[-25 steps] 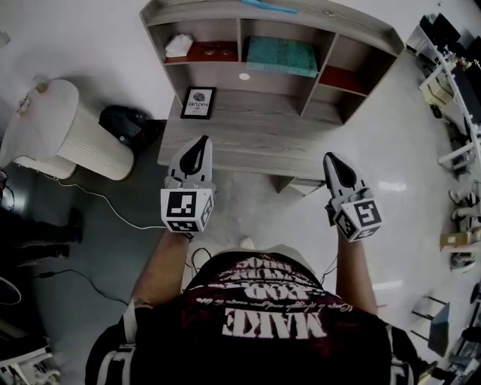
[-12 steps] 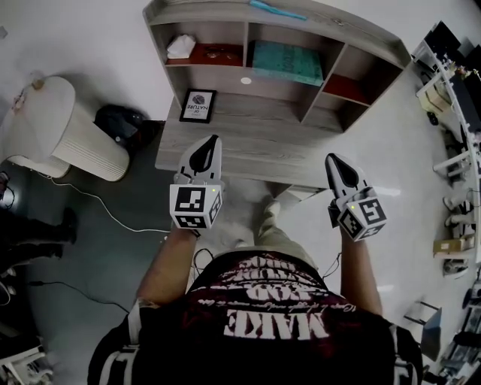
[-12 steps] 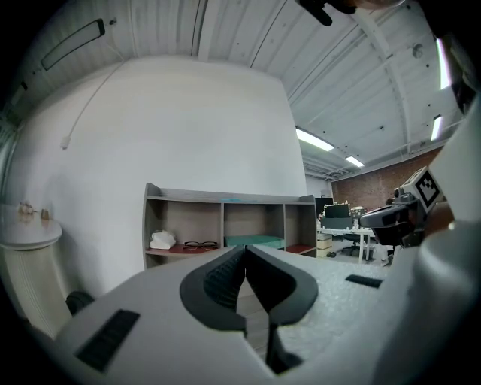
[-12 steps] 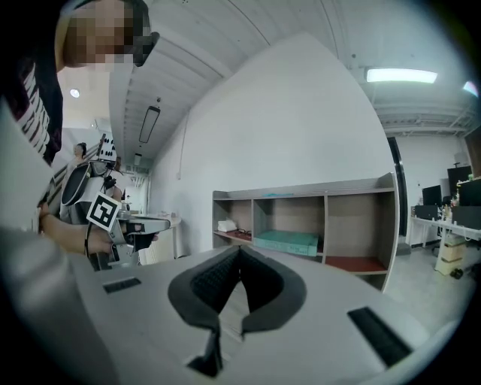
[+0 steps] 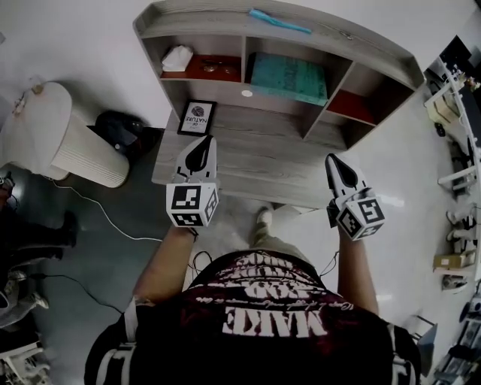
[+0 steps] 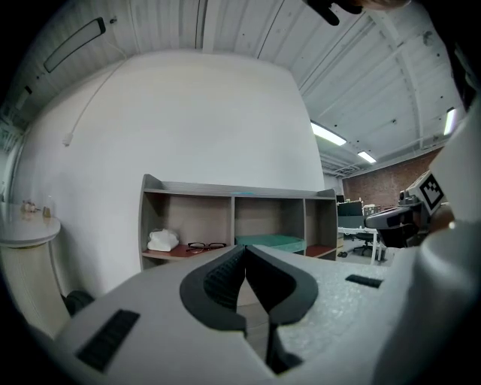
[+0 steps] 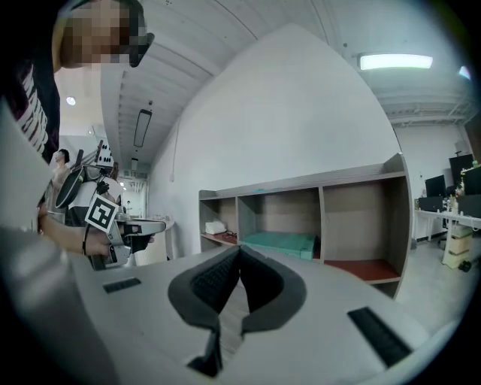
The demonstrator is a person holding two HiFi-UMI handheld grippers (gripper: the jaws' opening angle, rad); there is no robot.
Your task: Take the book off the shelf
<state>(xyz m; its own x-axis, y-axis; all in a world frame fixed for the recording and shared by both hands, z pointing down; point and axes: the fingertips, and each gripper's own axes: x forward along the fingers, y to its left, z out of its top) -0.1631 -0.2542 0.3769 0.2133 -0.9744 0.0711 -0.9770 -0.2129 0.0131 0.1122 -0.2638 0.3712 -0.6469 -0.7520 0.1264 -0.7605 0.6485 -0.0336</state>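
Shelf [image 5: 225,21]: is being carried at the back of the surface [image 5: 255,162]; three compartments are being shown.
Book [image 5: 289,77]: is being kept flat in the middle compartment, long axis apparently side to side along the shelf front.
Left gripper [image 5: 200,143]: is being held over the surface's front; jaws pressed together, nothing between; book ahead and to the right, well apart.
Right gripper [image 5: 333,160]: jaws likewise pressed together, empty; book ahead and to the left; judged marginally nearer.

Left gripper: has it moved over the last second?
Yes: forward. The left gripper now almost reaches the framed picture on the desk; a second ago a clear gap lay between them.
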